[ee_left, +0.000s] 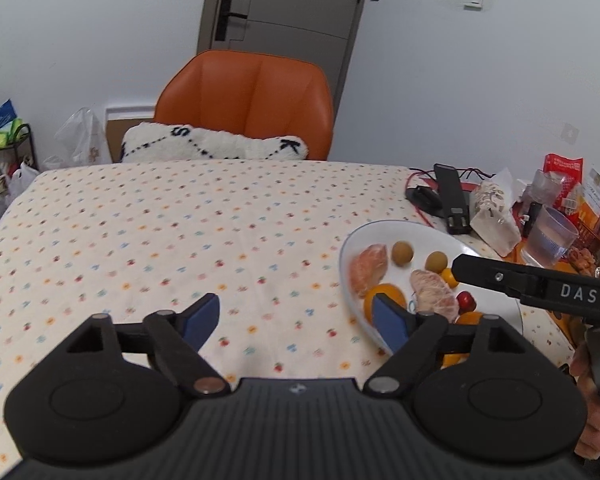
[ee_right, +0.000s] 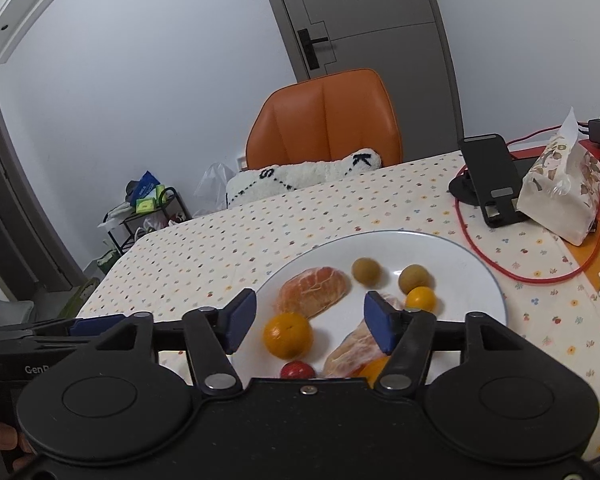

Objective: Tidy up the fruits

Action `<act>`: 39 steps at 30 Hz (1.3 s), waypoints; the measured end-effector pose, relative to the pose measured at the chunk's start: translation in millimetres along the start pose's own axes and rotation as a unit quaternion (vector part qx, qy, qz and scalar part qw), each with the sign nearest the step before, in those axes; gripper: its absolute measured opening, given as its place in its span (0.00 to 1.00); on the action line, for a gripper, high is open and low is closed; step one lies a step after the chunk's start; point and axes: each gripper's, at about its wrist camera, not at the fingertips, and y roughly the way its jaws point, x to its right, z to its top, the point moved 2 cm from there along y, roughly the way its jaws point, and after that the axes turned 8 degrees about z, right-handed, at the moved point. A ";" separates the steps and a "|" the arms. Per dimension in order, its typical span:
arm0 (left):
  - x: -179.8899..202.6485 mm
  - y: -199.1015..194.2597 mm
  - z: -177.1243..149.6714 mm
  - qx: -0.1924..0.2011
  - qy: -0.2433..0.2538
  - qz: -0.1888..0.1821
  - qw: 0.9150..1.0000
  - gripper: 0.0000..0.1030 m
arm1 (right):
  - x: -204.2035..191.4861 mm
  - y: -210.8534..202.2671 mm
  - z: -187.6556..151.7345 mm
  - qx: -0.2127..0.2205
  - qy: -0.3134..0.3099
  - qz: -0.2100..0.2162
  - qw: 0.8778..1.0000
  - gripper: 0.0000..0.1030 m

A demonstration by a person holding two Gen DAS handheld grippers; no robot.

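Grey door, white walls and an orange chair (ee_right: 324, 116) close off the far side of a table under a flower-dotted cloth (ee_left: 140, 240). Over the near edge of the white plate (ee_right: 460, 264) hangs the right gripper (ee_right: 310, 322), its blue pads spread wide with nothing between them; the gap frames a whole orange (ee_right: 288, 335), which I take to be the piece about to be picked, since the opening sits above and around it without touching. The left gripper (ee_left: 296, 320) is just as wide and just as empty, held low over bare cloth to the left of the plate, one pad overlapping the plate's rim in its own view. It looks parked there to stay clear, or perhaps to mark where fruit will go, though I cannot tell which.

All the fruit lies on the plate. Beyond the orange is a peeled citrus piece (ee_right: 314, 290), pale orange and veined with white pith; a second peeled piece (ee_right: 354, 354) lies by the right pad. Two dull tan round fruits (ee_right: 366, 271) sit farther back, apart from each other, with a small yellow-orange one (ee_right: 420, 299) just beside the right-hand one. A small red fruit (ee_right: 297, 370) peeks out at the gripper body's edge. Past the plate stand a tissue pack (ee_right: 560, 192), a black phone stand (ee_right: 492, 176) and a red cable (ee_right: 512, 272).
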 end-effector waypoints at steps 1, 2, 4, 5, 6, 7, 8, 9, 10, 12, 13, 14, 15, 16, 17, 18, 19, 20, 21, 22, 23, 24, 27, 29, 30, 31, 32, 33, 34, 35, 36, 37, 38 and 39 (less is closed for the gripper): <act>-2.3 -2.3 -1.5 0.000 0.000 0.002 1.000 0.82 | -2.2 -1.3 -1.2 0.001 0.000 0.001 1.000 0.66; -4.3 -4.2 -2.9 -0.001 0.001 0.004 1.000 0.83 | -4.5 -2.2 -2.6 0.001 0.000 0.000 1.000 0.69; -9.1 -7.7 -5.8 -0.003 0.001 0.007 1.000 0.83 | -9.3 -2.7 -5.8 -0.003 -0.003 -0.004 1.000 0.70; -11.6 -9.2 -7.1 -0.004 -0.001 0.008 1.000 0.83 | -11.9 -3.0 -7.2 -0.005 -0.005 -0.003 1.000 0.72; -14.3 -10.8 -8.4 -0.005 -0.004 0.009 1.000 0.83 | -14.6 -3.6 -8.6 -0.006 -0.005 -0.003 1.000 0.73; -17.2 -12.6 -9.8 -0.006 -0.005 0.010 1.000 0.84 | -17.5 -4.2 -9.7 -0.006 -0.006 -0.002 1.000 0.76; -19.6 -14.5 -11.0 -0.006 -0.007 0.012 1.000 0.84 | -21.0 -5.3 -10.8 -0.006 -0.007 -0.001 1.000 0.80; -22.3 -16.8 -12.3 -0.005 -0.009 0.013 1.000 0.84 | -24.6 -6.1 -11.7 -0.006 -0.010 0.000 1.000 0.82; -25.0 -19.4 -13.7 -0.006 -0.011 0.014 1.000 0.84 | -28.1 -6.8 -12.3 -0.006 -0.013 0.001 1.000 0.87; -30.5 -24.8 -17.2 -0.006 -0.015 0.015 1.000 0.85 | -35.5 -9.3 -14.5 -0.004 -0.018 0.004 1.000 0.91; -33.3 -27.8 -19.2 -0.005 -0.017 0.016 1.000 0.88 | -38.7 -10.4 -15.8 -0.003 -0.020 0.006 1.000 0.92; -36.0 -30.6 -21.3 -0.003 -0.020 0.019 1.000 0.89 | -41.7 -11.4 -17.3 -0.004 -0.021 0.009 1.000 0.94; -38.2 -33.6 -23.5 -0.002 -0.024 0.021 0.999 0.90 | -44.5 -12.7 -19.1 -0.005 -0.021 0.011 1.000 0.94; -40.5 -36.6 -26.0 -0.001 -0.025 0.023 0.999 0.91 | -47.9 -14.4 -21.7 -0.005 -0.023 0.013 1.000 0.95; -42.5 -39.6 -28.6 -0.001 -0.026 0.022 0.999 0.92 | -50.8 -16.2 -24.0 -0.006 -0.024 0.014 1.000 0.97; -44.0 -42.7 -31.1 0.000 -0.028 0.023 0.999 0.94 | -53.6 -17.9 -26.2 -0.006 -0.026 0.014 1.000 0.97; -45.8 -46.1 -33.8 0.002 -0.029 0.023 0.999 0.95 | -56.4 -19.4 -28.3 -0.007 -0.029 0.015 0.999 0.98; -47.1 -49.0 -36.2 0.004 -0.031 0.022 0.999 0.95 | -58.7 -20.7 -30.5 -0.008 -0.031 0.016 0.999 0.98; -48.7 -52.2 -38.8 0.005 -0.032 0.021 0.999 0.95 | -60.8 -22.1 -32.5 -0.009 -0.033 0.016 0.999 0.98; -50.3 -55.5 -41.6 0.006 -0.034 0.021 0.999 0.95 | -63.5 -24.2 -34.3 -0.010 -0.034 0.016 0.999 0.99; -52.0 -58.6 -44.2 0.006 -0.036 0.023 0.999 0.95 | -65.0 -25.7 -35.9 -0.010 -0.035 0.017 0.999 1.00; -53.6 -61.4 -46.4 0.005 -0.038 0.024 0.999 0.95 | -66.4 -27.3 -37.4 -0.010 -0.034 0.017 0.999 1.00; -58.6 -70.9 -50.9 0.005 -0.043 0.029 0.999 0.95 | -72.6 -33.1 -40.5 -0.013 -0.035 0.020 0.999 1.00; -60.9 -77.4 -52.3 0.008 -0.045 0.031 0.998 0.96 | -77.8 -37.9 -41.4 -0.012 -0.041 0.023 0.999 1.00; -61.8 -80.5 -52.5 0.010 -0.045 0.032 0.998 0.97 | -79.8 -39.9 -41.8 -0.012 -0.042 0.023 0.999 1.00; -62.6 -84.1 -52.6 0.012 -0.046 0.033 0.998 1.00 | -81.9 -41.9 -42.3 -0.012 -0.043 0.023 0.999 1.00; -63.0 -88.0 -52.8 0.015 -0.046 0.034 0.998 1.00 | -83.7 -44.0 -42.8 -0.012 -0.044 0.023 0.999 1.00; -63.2 -91.9 -53.0 0.018 -0.045 0.034 0.998 1.00 | -85.7 -45.9 -43.1 -0.013 -0.045 0.024 0.999 1.00; -63.2 -95.8 -53.3 0.019 -0.044 0.035 0.998 1.00 | -86.6 -47.3 -43.9 -0.015 -0.044 0.024 0.999 1.00; -63.1 -99.8 -53.7 0.022 -0.042 0.036 0.998 1.00 | -88.0 -49.0 -44.8 -0.017 -0.042 0.024 0.999 1.00; -62.9 -104.0 -54.3 0.025 -0.040 0.038 0.998 1.00 | -89.0 -50.7 -45.7 -0.018 -0.040 0.025 0.999 1.00; -62.9 -108.1 -55.0 0.028 -0.039 0.041 0.998 1.00 | -89.7 -52.3 -46.4 -0.019 -0.038 0.026 0.999 1.00; -63.5 -112.2 -55.8 0.030 -0.040 0.043 0.998 1.00 | -91.1 -54.3 -47.1 -0.019 -0.038 0.028 0.999 1.00; -64.2 -116.2 -56.6 0.030 -0.040 0.044 0.998 1.00 | -92.7 -56.6 -48.0 -0.020 -0.039 0.030 0.999 1.00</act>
